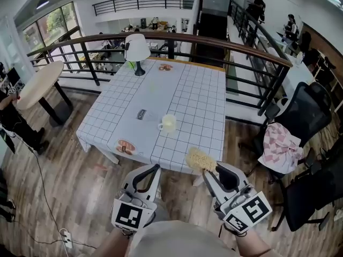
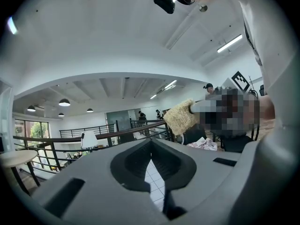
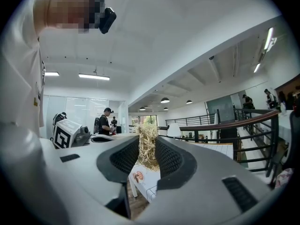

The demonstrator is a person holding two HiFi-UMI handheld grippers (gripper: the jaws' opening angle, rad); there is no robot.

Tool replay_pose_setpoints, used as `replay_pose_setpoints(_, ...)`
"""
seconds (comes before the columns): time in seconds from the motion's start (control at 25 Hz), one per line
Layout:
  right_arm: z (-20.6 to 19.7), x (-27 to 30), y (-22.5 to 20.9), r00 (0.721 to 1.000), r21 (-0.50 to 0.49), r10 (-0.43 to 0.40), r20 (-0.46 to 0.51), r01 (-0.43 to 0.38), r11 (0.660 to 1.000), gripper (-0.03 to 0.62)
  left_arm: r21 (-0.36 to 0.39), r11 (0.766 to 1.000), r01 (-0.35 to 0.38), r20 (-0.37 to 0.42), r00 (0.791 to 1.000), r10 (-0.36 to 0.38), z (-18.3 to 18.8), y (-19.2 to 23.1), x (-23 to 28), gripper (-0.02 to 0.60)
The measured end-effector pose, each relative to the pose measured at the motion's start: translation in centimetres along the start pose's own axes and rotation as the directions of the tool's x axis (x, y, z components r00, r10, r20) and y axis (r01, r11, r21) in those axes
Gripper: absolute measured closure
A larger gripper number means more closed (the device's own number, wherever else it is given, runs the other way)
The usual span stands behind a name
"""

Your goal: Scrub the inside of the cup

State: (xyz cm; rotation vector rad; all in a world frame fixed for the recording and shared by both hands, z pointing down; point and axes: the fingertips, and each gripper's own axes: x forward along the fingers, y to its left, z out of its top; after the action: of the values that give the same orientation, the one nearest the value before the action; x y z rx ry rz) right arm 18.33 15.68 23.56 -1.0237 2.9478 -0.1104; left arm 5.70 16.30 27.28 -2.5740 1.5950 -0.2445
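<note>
A pale cream cup [image 1: 168,123] with a handle stands on the white checked tablecloth [image 1: 198,105], near the table's front half. My right gripper [image 1: 206,171] is held short of the table's front edge, shut on a straw-coloured loofah scrubber [image 1: 200,159], whose fibres stick out between the jaws [image 3: 147,146]. My left gripper [image 1: 153,174] hangs beside it, shut with nothing between its jaws [image 2: 151,162]. The scrubber [image 2: 180,116] also shows in the left gripper view, up to the right. Both grippers are well short of the cup.
On the table stand a white lamp [image 1: 137,50] at the far end, a small dark card [image 1: 141,114] left of the cup, and round orange items [image 1: 126,146] at the front left corner. A dark railing [image 1: 177,38] runs behind. A chair with a pink checked cloth [image 1: 280,146] stands right.
</note>
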Motion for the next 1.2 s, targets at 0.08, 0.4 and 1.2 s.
replay_pose_setpoints(0.08,-0.4,2.6,-2.1,1.0,0.001,-0.005,-0.011,0.005,1.0,0.491,-0.011,1.0,0.007,-0.004,1.0,-0.007,-0.7,2.0,2.7,0.568)
replay_pose_setpoints(0.4,-0.7,8.8,-4.3,0.998,0.008,-0.033,-0.061,0.034,0.999,0.491,-0.059,0.998,0.027,-0.015,0.999,-0.028,-1.7,7.8,6.4,0.568)
replay_pose_setpoints(1.2,-0.2,25.5,-9.0,0.981,-0.009,-0.155,-0.117,0.155,0.988,0.491,-0.125,0.977,0.175,-0.004,0.984,-0.177,-4.0,22.2,15.1,0.568)
